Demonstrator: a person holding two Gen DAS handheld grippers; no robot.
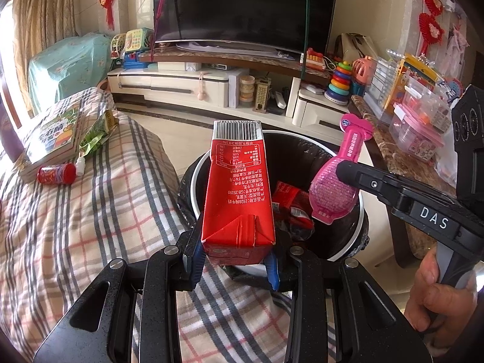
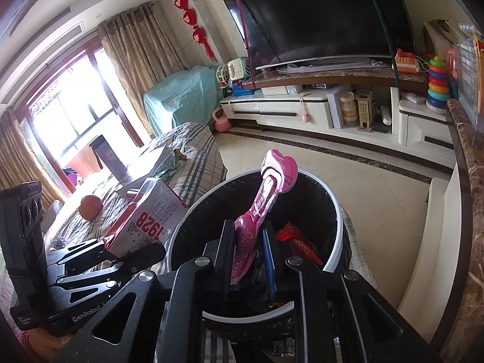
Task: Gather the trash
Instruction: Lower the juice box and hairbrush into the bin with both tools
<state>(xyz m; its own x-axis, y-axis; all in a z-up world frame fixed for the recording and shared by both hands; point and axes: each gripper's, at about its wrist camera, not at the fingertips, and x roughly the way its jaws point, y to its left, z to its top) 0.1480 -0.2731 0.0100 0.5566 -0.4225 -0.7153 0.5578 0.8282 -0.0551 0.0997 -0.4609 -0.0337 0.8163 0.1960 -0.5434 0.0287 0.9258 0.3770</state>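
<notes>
Holding the red milk carton [image 1: 239, 193] by its folded base above the bin [image 1: 360, 227], the left gripper [image 1: 233, 260] clamps it gently because such light, probably empty cardboard dents easily, while the right gripper [image 2: 249, 260] pinches a thin pink package [image 2: 260, 208].

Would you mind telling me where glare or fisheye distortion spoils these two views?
Right wrist view: the window is blown out, washing out the sofa beside it, and the TV bows strongly. Left wrist view: evenly lit, the red carton sharp, edges curved.
</notes>
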